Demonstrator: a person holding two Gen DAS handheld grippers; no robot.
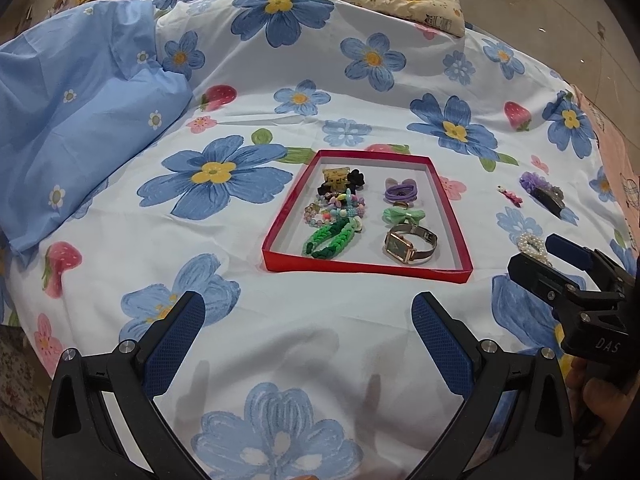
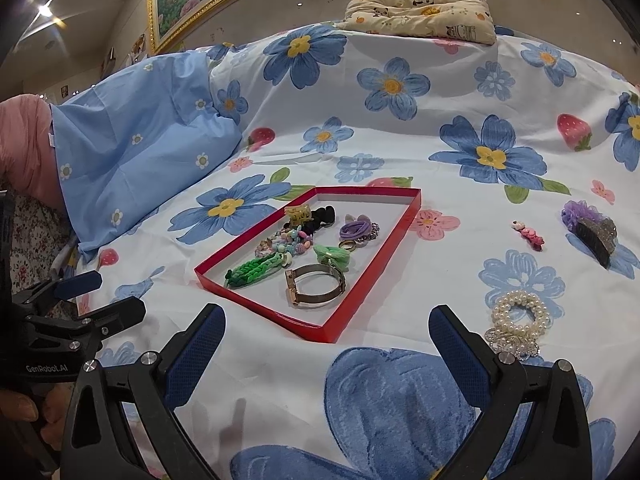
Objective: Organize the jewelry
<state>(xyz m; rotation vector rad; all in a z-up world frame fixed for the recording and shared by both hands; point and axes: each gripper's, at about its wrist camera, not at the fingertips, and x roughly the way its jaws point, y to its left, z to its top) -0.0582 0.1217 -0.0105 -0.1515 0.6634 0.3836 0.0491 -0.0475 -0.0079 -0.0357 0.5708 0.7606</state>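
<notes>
Cardboard red tray [image 1: 366,266] on floral bedsheet [image 1: 248,272] holds braided green bracelet [image 1: 326,240] and metal-banded watch [image 1: 408,242]. Only the right-wrist view fully shows the pearl bracelet [image 2: 518,314] at four o'clock of the tray. Left gripper [image 1: 308,328] and right gripper [image 2: 326,344] both gape, empty.

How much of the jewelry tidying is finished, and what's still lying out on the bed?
Mostly done: the red tray already holds the watch, green braided bracelet, bead bracelets and hair ties. Nothing is in hand; the left gripper and right gripper are both open and empty. Left outside: the pearl bracelet, pink clip and purple hair claw.
</notes>
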